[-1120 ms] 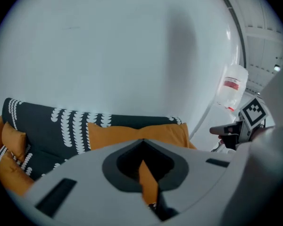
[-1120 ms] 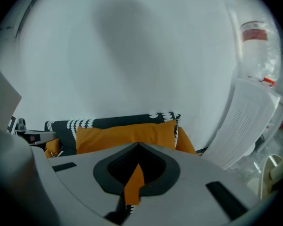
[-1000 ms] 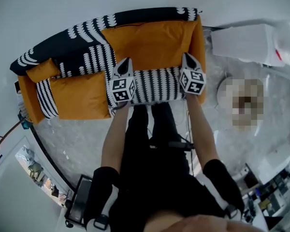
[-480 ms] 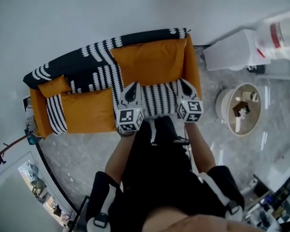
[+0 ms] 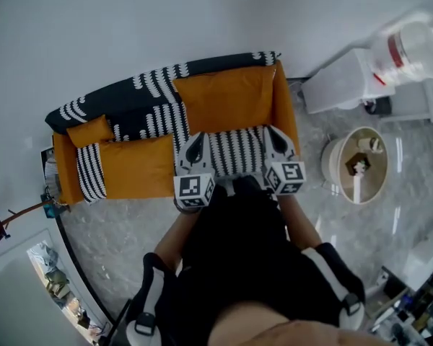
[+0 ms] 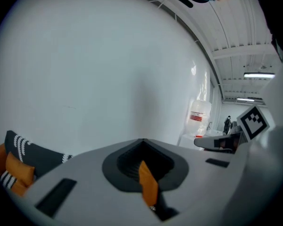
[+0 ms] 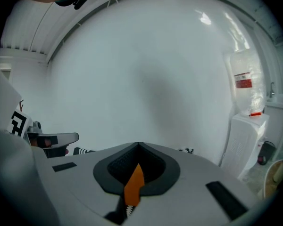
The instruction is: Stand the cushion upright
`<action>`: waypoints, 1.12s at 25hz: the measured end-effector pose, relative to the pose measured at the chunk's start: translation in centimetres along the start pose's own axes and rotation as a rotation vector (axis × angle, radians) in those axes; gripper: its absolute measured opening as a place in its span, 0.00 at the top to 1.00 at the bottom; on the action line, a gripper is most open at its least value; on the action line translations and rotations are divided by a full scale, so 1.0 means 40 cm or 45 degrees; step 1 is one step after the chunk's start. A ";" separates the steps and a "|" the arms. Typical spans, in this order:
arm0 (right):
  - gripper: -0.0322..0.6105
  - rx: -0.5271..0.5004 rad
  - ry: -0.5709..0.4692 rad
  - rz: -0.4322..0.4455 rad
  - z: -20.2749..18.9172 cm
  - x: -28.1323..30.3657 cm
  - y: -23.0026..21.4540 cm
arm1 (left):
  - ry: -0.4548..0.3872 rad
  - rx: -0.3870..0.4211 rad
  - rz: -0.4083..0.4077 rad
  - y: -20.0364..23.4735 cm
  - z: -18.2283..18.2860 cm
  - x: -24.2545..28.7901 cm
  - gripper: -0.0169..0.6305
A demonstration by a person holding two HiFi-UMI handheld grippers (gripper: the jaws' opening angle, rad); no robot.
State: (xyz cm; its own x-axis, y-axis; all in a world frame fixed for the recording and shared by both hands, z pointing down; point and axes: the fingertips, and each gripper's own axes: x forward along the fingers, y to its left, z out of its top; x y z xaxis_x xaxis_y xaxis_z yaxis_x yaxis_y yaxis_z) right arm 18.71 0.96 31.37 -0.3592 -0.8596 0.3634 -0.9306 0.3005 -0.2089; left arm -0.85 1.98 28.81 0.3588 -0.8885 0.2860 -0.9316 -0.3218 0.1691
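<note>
The black-and-white striped cushion (image 5: 235, 152) hangs stretched between my two grippers, in front of the orange sofa (image 5: 227, 96). My left gripper (image 5: 196, 143) is shut on its left edge and my right gripper (image 5: 273, 137) on its right edge. In the left gripper view the jaws (image 6: 144, 161) are closed, with an orange sliver and a bit of striped fabric pinched between them. The right gripper view shows the same pinch at my right gripper (image 7: 136, 164). Both gripper cameras face the white wall, so most of the cushion is hidden there.
A black-and-white throw (image 5: 141, 96) drapes the sofa back. A small orange pillow (image 5: 90, 131) and a second striped cushion (image 5: 92, 171) lie at the sofa's left end. A round side table (image 5: 355, 166) and a water dispenser (image 5: 339, 83) with its bottle (image 5: 413, 47) stand at the right.
Both grippers have risen together with the striped cushion, lifting it off the sofa seat. The head view has also risen, so the sofa looks smaller and farther.
</note>
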 end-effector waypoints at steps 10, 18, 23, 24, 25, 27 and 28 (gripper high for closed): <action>0.96 -0.056 -0.033 0.053 0.013 -0.057 0.054 | -0.119 0.039 -0.015 -0.036 0.062 -0.022 0.98; 0.96 -0.083 -0.054 0.061 0.025 -0.063 0.056 | -0.099 0.034 -0.018 -0.048 0.049 -0.023 0.98; 0.96 -0.081 -0.060 0.067 0.028 -0.065 0.056 | -0.100 0.036 -0.024 -0.054 0.052 -0.018 0.98; 0.96 -0.086 -0.064 0.073 0.028 -0.065 0.057 | -0.099 0.033 -0.025 -0.055 0.051 -0.016 0.98; 0.96 -0.092 -0.070 0.081 0.030 -0.063 0.057 | -0.098 0.028 -0.026 -0.055 0.050 -0.013 0.98; 0.96 -0.100 -0.077 0.089 0.035 -0.060 0.060 | -0.098 0.025 -0.027 -0.054 0.050 -0.010 0.98; 0.96 -0.102 -0.079 0.091 0.036 -0.059 0.060 | -0.098 0.028 -0.027 -0.053 0.051 -0.009 0.98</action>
State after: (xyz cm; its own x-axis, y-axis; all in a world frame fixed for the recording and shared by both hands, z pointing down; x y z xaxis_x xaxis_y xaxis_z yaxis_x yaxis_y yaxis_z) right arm 17.41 3.12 28.71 -0.4217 -0.8581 0.2929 -0.9065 0.3915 -0.1582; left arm 0.88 2.33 26.41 0.3737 -0.9038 0.2087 -0.9252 -0.3471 0.1533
